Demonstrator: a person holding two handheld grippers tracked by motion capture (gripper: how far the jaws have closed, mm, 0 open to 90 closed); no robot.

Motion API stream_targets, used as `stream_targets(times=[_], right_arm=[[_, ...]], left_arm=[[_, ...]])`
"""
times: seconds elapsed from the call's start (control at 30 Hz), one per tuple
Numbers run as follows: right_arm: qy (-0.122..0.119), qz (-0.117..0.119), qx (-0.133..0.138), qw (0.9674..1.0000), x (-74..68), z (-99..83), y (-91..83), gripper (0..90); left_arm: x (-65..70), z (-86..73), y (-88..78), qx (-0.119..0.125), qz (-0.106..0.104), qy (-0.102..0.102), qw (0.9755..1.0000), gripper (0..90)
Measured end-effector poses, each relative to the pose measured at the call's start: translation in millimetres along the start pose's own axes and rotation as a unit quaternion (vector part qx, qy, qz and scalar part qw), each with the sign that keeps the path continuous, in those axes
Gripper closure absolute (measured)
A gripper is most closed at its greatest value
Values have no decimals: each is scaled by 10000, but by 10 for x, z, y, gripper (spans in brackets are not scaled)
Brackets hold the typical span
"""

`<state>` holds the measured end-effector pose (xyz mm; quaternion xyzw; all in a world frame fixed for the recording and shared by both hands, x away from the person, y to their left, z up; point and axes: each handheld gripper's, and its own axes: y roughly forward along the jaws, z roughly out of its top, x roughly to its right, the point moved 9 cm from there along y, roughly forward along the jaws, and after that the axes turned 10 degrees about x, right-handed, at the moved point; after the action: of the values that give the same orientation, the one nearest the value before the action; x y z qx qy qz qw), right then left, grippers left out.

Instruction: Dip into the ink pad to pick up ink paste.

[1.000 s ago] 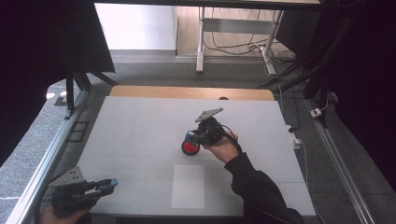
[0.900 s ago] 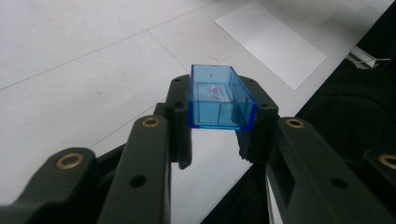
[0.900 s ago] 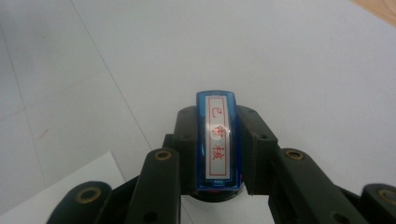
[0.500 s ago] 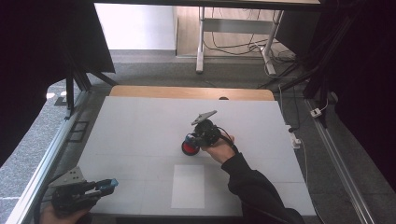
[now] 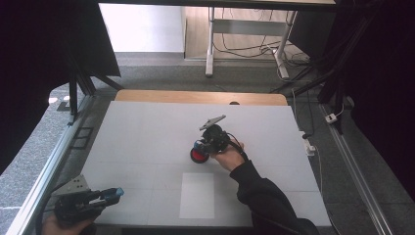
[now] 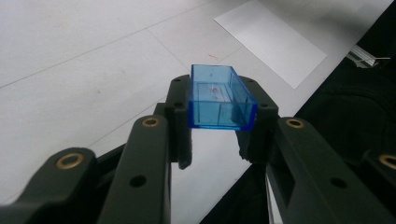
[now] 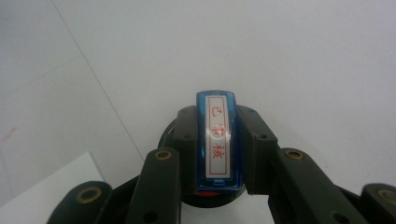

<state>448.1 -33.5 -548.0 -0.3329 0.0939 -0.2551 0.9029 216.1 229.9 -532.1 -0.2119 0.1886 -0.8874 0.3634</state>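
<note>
Two grippers are seen. A clear blue cap is pinched by the left gripper above the table's near left corner. One blue stamp is clamped by the right gripper over one red ink pad at mid-table. One white sheet lies nearby.

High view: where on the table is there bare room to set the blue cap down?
The white table is bare across its far half and left side, and to the right of the paper sheet. It is crowded around the red ink pad under the right tongs, and near the left tongs.
</note>
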Motion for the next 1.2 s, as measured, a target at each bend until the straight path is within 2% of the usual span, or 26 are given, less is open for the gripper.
stream_targets(times=[0.17, 0.27, 0.37, 0.57, 0.83, 0.93, 1.2], right_arm=[[-398, -269, -96, 9988, -72, 7, 10, 714], [-518, -330, -103, 9981, -88, 8, 14, 715], [-438, -321, -71, 9985, -81, 2, 12, 715], [-45, -121, 86, 9999, -23, -10, 6, 715], [449, 130, 237, 9986, 53, -32, -4, 714], [441, 117, 255, 9986, 53, -34, -6, 713], [99, -65, 174, 9998, 6, -25, -10, 712]], left_arm=[[2, -2, 1, -12, 1, 14, 10000, 683], [2, -3, 1, -15, 3, 20, 10000, 683], [2, -4, 5, -19, 10, 23, 10000, 683], [1, -4, 6, -21, 14, 12, 10000, 683], [-1, -5, 2, -20, -2, 6, 10000, 683], [0, -5, 1, -23, -4, 9, 10000, 683], [2, -5, 2, -22, -4, 12, 10000, 683]])
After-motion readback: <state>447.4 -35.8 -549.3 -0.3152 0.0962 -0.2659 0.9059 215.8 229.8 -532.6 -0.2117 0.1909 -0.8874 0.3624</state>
